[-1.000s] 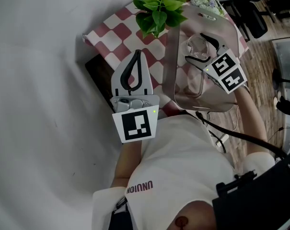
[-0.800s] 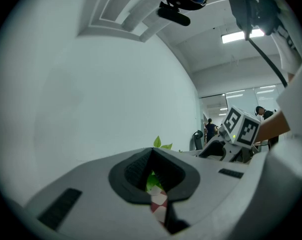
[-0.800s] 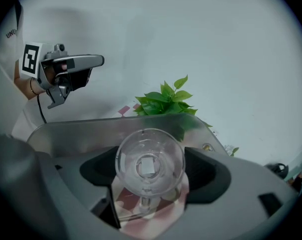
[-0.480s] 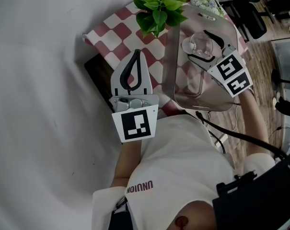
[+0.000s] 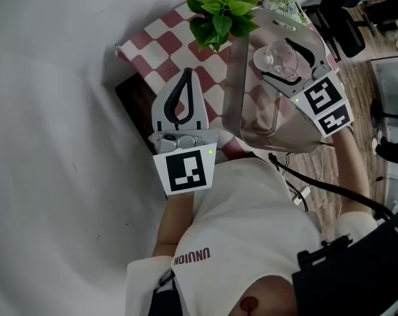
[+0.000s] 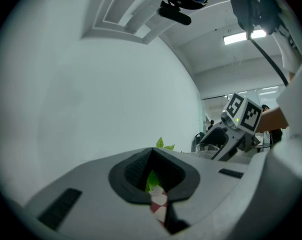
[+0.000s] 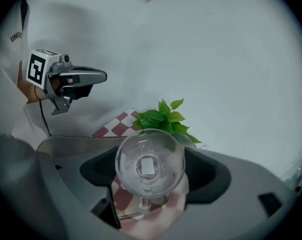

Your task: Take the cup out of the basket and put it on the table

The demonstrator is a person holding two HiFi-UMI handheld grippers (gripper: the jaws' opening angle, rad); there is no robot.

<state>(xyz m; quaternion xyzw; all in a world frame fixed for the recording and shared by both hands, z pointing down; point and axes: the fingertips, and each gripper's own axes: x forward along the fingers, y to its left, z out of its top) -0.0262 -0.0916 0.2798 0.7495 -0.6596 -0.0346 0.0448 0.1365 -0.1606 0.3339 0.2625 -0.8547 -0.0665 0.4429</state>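
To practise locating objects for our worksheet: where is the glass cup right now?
In the head view, upper right: the cup sits clamped in the right hand-held gripper at the basket's far end, beside the leafy plant.

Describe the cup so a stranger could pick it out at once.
Find the red-and-white checkered table; on its right side sits a smooth, translucent basket beside a leafy green plant. Over that basket, the right tongs grip the cup: the only clear glass item, round-mouthed and see-through.
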